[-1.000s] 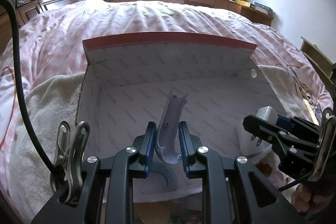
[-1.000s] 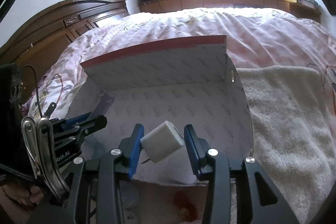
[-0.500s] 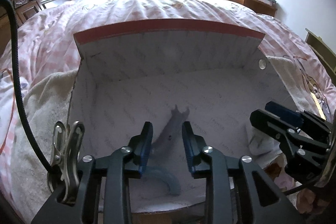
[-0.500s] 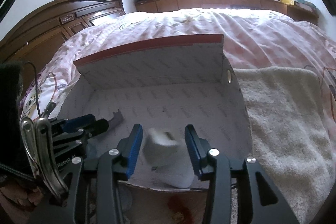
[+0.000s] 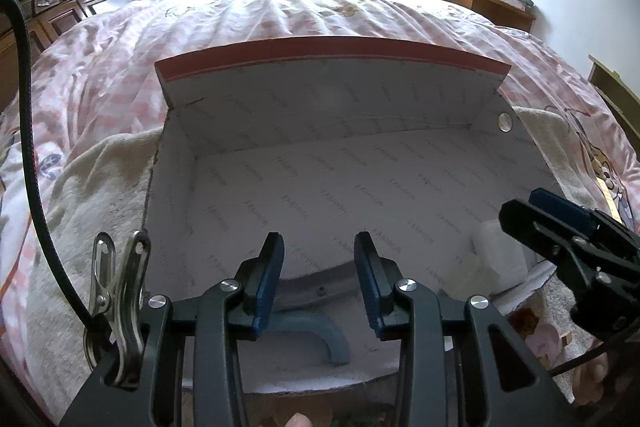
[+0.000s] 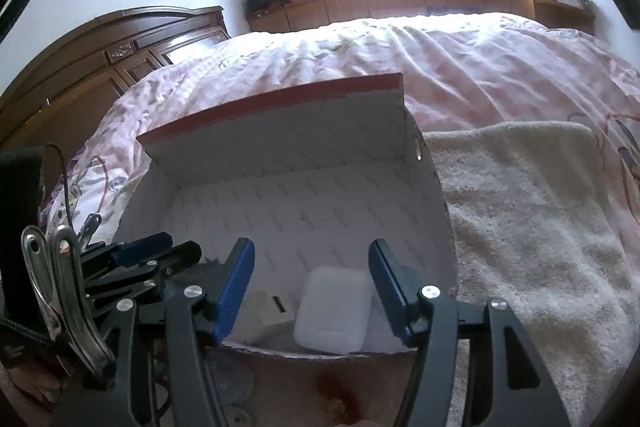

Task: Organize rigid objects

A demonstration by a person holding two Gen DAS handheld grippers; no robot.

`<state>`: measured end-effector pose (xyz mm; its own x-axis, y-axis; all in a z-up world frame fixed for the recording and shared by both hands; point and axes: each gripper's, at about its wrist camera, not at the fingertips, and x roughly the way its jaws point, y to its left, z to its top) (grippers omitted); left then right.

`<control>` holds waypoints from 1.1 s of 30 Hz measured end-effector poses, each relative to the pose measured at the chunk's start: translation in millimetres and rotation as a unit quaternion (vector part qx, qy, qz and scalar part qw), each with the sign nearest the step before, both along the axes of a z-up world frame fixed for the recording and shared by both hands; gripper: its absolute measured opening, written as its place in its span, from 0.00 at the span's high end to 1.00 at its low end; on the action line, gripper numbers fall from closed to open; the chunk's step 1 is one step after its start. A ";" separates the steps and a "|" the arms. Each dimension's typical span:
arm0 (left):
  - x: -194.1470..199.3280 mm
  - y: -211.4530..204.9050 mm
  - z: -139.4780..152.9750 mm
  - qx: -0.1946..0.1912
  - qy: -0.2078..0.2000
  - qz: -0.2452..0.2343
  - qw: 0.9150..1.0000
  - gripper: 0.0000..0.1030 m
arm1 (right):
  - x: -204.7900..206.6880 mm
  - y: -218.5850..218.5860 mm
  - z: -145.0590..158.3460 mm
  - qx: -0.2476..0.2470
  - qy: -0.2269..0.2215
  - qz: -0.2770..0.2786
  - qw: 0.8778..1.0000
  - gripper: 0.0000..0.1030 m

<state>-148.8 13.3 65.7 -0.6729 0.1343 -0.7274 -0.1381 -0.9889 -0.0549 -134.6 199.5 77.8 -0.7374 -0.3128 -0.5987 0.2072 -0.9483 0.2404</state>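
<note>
Your left gripper (image 5: 320, 279) hangs over the near edge of the open white cardboard box with a red-edged lid (image 5: 332, 55), and its jaws have just been opening; they now stand apart with nothing pressed between them. Just beyond and below the blue pads, the curved grey plastic handle piece (image 5: 316, 293) lies flat on the box floor against the near wall, a low resting place that suits a rigid part that would roll or tip if left upright. Your right gripper (image 6: 312, 283) sits at the near right corner of the box, and its jaws have likewise just been opening; they are wide apart, clear of the white rounded plastic block (image 6: 332, 309) that rests on the floor between and below them, free of both pads. Beside that block, toward the left, lies a smaller white boxy item with a dark slot (image 6: 266, 315), touching or nearly so. Both pieces look delivered, so your next move is probably to lift clear. Farther off, the propped lid forms a back wall, the cream towel (image 6: 520, 211) spreads under the box, and the pink patterned bedspread (image 6: 460, 59) runs to the window.
</note>
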 end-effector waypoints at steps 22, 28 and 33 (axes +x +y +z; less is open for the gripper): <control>40.8 -14.9 23.6 0.006 0.014 0.015 1.000 0.64 | 45.6 1.6 25.5 -0.012 0.019 0.012 1.000 0.39; 57.5 -20.7 27.6 0.011 0.016 0.018 1.000 0.64 | 64.0 1.6 30.1 -0.010 0.022 0.016 1.000 0.39; 71.8 -25.1 25.9 0.015 0.012 0.021 1.000 0.64 | 77.7 -0.1 26.1 -0.009 0.013 0.020 1.000 0.39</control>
